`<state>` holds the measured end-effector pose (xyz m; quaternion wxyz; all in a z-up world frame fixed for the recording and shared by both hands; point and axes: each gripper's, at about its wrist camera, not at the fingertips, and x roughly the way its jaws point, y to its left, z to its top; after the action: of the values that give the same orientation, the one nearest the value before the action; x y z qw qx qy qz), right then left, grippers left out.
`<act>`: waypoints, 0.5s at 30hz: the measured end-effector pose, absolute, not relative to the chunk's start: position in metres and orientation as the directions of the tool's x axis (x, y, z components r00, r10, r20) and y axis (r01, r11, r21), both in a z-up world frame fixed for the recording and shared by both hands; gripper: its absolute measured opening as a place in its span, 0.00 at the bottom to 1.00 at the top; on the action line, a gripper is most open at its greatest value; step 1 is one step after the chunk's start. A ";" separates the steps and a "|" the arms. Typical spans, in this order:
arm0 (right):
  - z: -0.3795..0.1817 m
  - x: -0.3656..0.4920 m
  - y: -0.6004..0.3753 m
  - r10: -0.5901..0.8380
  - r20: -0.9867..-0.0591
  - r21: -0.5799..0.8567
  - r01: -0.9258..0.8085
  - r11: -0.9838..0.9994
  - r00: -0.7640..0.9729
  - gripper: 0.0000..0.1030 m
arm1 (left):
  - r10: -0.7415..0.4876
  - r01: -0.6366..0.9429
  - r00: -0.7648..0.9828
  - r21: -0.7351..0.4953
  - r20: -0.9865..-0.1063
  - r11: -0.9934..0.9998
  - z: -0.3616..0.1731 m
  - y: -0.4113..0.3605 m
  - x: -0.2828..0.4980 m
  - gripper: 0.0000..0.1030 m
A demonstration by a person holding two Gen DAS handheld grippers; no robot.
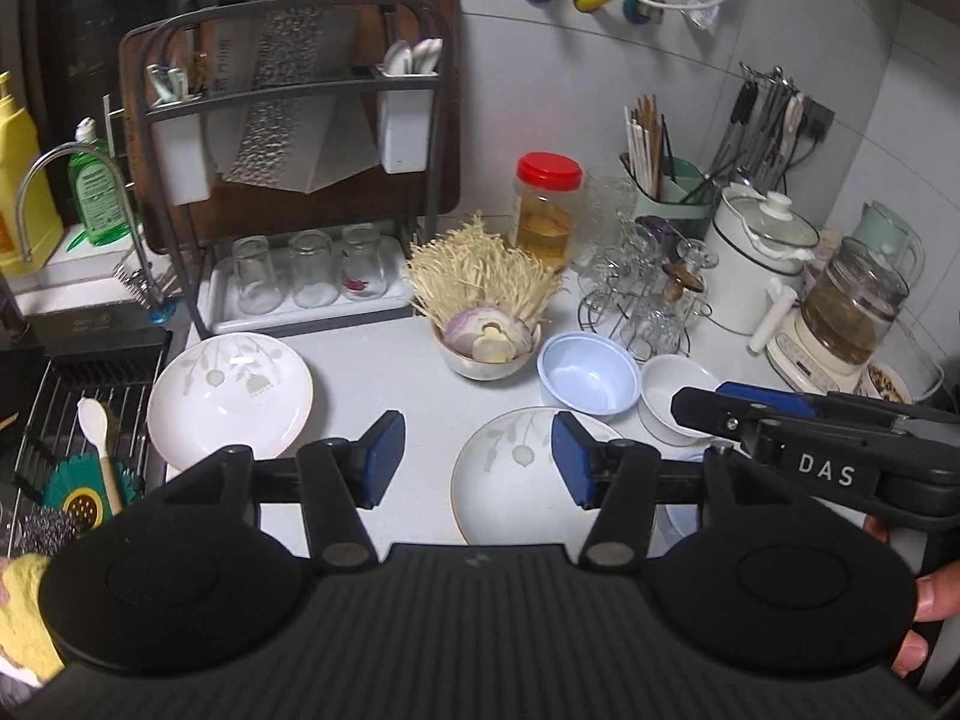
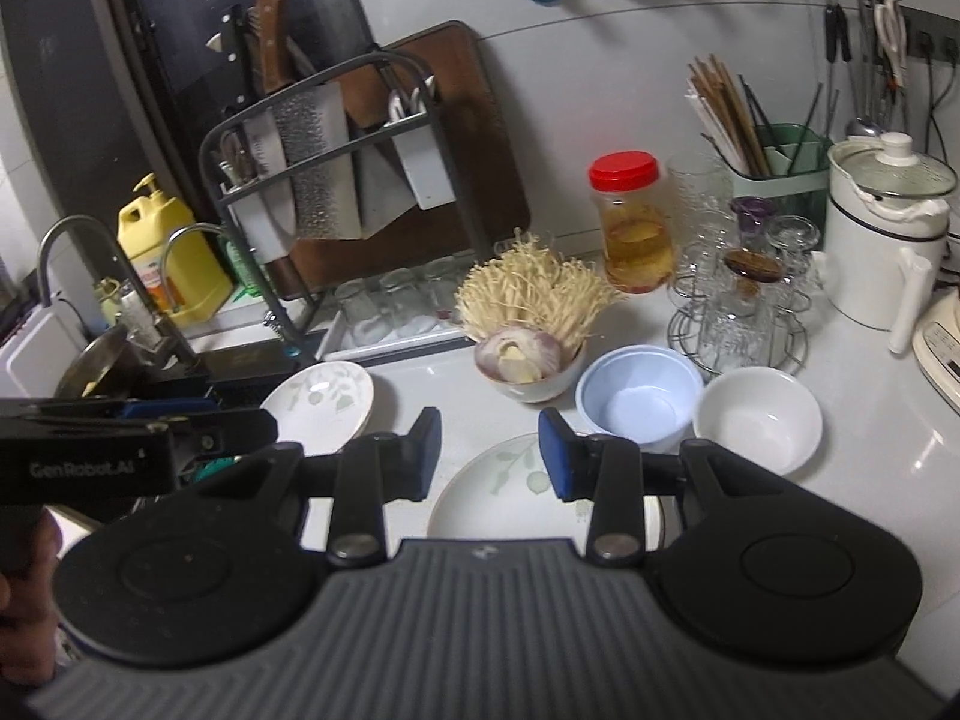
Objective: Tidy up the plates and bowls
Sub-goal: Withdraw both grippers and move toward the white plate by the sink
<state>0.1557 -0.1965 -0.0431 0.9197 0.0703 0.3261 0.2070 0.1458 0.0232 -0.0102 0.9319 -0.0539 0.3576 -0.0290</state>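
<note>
Left fingers [image 1: 477, 459] spread, blue pads bare, nothing gripped; right fingers [image 2: 489, 453] likewise parted and empty, hanging clear above the worktop [image 1: 384, 372].

Just beneath and slightly right of the left fingers: near plate [image 1: 510, 492], shallow, glossy white ceramic with a pale leaf print. Off to their left, near the sink rack [image 1: 66, 396]: a matching second plate [image 1: 231, 396]. Beyond the right fingers: blue bowl [image 2: 639, 402], matte and plastic-looking, touching or nearly touching a smooth white bowl [image 2: 757, 420]. Further ahead: small bowl [image 2: 531, 381] heaped with enoki and onion.

Likely trouble: slick glaze and a thin rim slipping from the pads if pinched shallowly; a plate tipping and clattering onto its twin when stacked; the two grippers, close together here, knocking each other; a careless sweep toppling the glasses on the wire stand [image 2: 738, 324].
</note>
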 end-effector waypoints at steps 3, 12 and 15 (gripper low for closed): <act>-0.042 0.156 -0.193 0.454 -0.568 0.265 -0.370 0.891 0.687 0.39 | -0.065 -0.018 0.748 -0.119 -0.660 0.993 -0.010 0.028 0.142 0.59; -0.045 0.156 -0.178 0.508 -0.581 0.270 -0.438 0.858 0.636 0.39 | 0.015 -0.133 0.736 -0.123 -0.677 0.984 -0.011 0.043 0.127 0.59; -0.048 0.156 -0.174 0.520 -0.593 0.267 -0.459 0.847 0.614 0.39 | 0.039 -0.170 0.722 -0.122 -0.691 0.978 -0.014 0.048 0.124 0.59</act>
<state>0.1556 -0.1744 -0.0483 0.8973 0.0444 0.3441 0.2728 0.1243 0.0476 -0.0141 0.9236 -0.0889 0.3686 0.0566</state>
